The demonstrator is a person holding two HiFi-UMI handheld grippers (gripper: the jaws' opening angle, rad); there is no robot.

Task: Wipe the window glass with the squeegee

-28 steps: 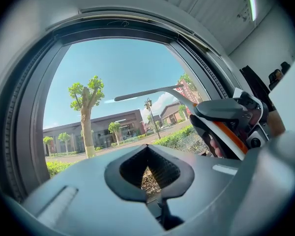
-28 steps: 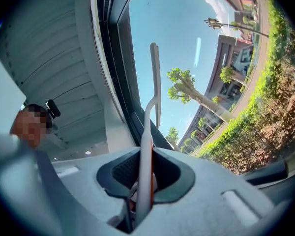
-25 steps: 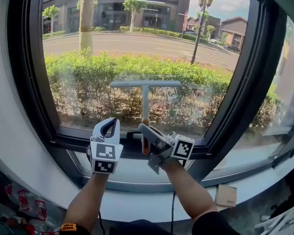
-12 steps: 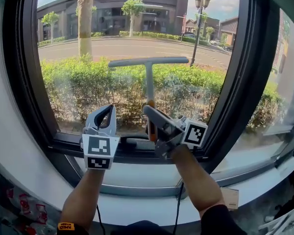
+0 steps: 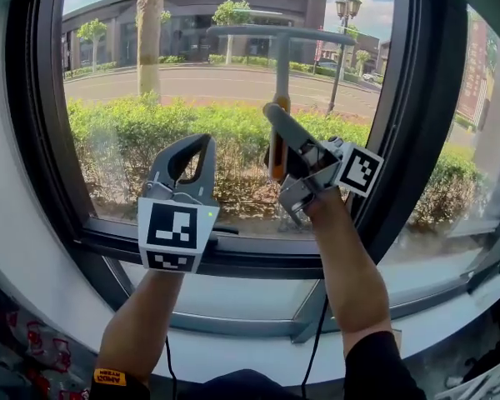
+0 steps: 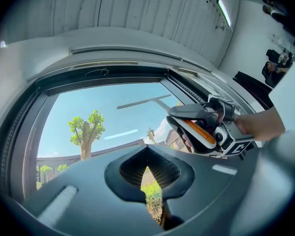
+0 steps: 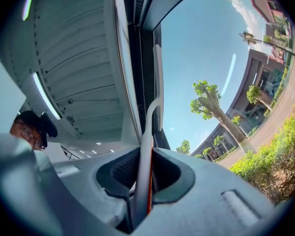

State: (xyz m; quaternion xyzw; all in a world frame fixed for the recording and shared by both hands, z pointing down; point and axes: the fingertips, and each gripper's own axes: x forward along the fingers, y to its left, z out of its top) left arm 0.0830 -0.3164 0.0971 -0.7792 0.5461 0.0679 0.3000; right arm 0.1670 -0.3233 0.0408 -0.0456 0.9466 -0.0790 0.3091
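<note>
The squeegee (image 5: 281, 73) stands upright against the window glass (image 5: 125, 132), its grey T-shaped blade near the top of the pane by the right frame. My right gripper (image 5: 277, 144) is shut on its orange-and-grey handle. The right gripper view shows the handle (image 7: 144, 171) clamped between the jaws and the blade (image 7: 158, 82) lying along the dark frame. My left gripper (image 5: 202, 147) hovers to the left, lower on the pane, shut and holding nothing. Its own view shows the shut left gripper (image 6: 148, 153), the squeegee (image 6: 142, 102) and the right gripper (image 6: 204, 129) up to the right.
A dark window frame (image 5: 404, 140) surrounds the pane, with a white sill (image 5: 233, 294) below. Outside are a hedge, a tree trunk (image 5: 148, 48) and a road. Red-and-white packets (image 5: 33, 340) lie at lower left. A person (image 7: 32, 127) stands in the room behind.
My right gripper has carried the squeegee up the glass and slightly right, from low on the pane to near its top. My left gripper has risen too, staying shut.
</note>
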